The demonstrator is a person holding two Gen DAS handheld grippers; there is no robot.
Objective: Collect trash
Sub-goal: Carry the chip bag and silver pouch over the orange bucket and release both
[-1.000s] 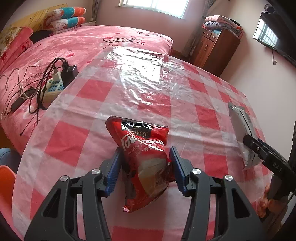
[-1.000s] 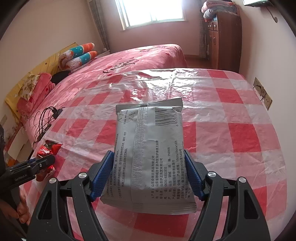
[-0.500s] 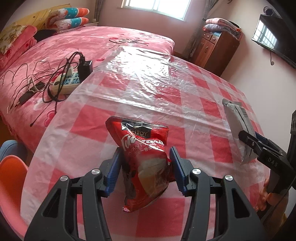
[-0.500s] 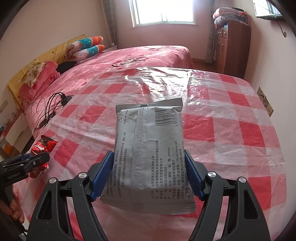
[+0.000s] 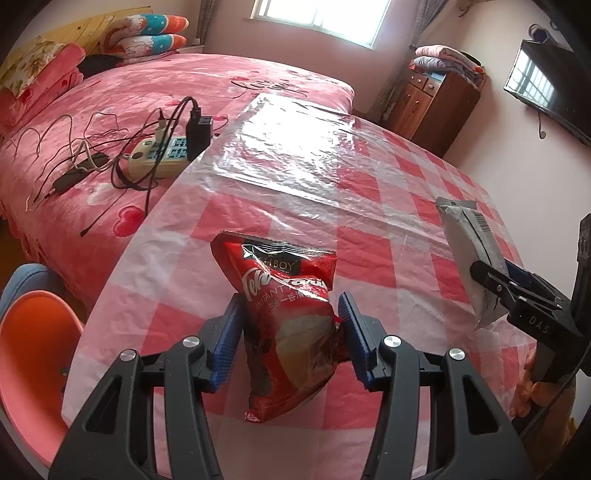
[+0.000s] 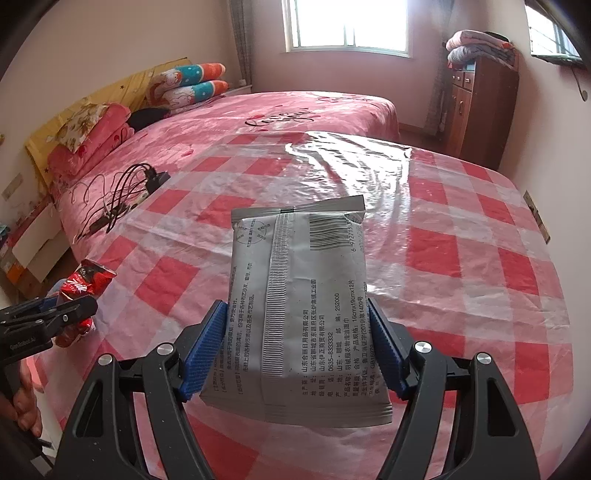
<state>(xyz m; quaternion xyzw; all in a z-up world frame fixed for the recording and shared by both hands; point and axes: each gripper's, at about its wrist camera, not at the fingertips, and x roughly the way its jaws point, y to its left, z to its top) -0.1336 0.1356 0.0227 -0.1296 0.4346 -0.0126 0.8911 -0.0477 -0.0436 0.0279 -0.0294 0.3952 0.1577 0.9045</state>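
Nearest in the left wrist view, the left gripper [image 5: 290, 334] has its blue pads pressed against both sides of a red packet [image 5: 286, 321], jaws fairly narrow and pinching its crumpled middle; the packet stands upright between them, its sealed top edge away from the camera and its lower end hanging free above the cloth. Nearest in the right wrist view, the right gripper [image 6: 297, 349] stands much wider, its pads closed on the two long edges of a grey pouch [image 6: 297, 306], which is held flat, printed back and barcode up, clear of the table. Each gripper also shows in the other's view: the right one at the right edge with the pouch seen edge-on, the left one at the lower left with the packet, and a hand [image 6: 26, 398] beneath it. Under both lies a table [image 6: 480, 280] covered by a red and white check cloth beneath shiny clear plastic; no other trash shows on it. To the left of the table's near corner is an orange chair [image 5: 35, 354]. Beyond the table's left edge a pink bed [image 5: 207, 88] carries a power strip [image 5: 159, 157] with black cables tangled around it. Farther off are pillows [image 6: 186, 86] at the headboard, a dark wooden cabinet [image 6: 480, 107] with folded blankets on top, and a bright window [image 6: 347, 24].
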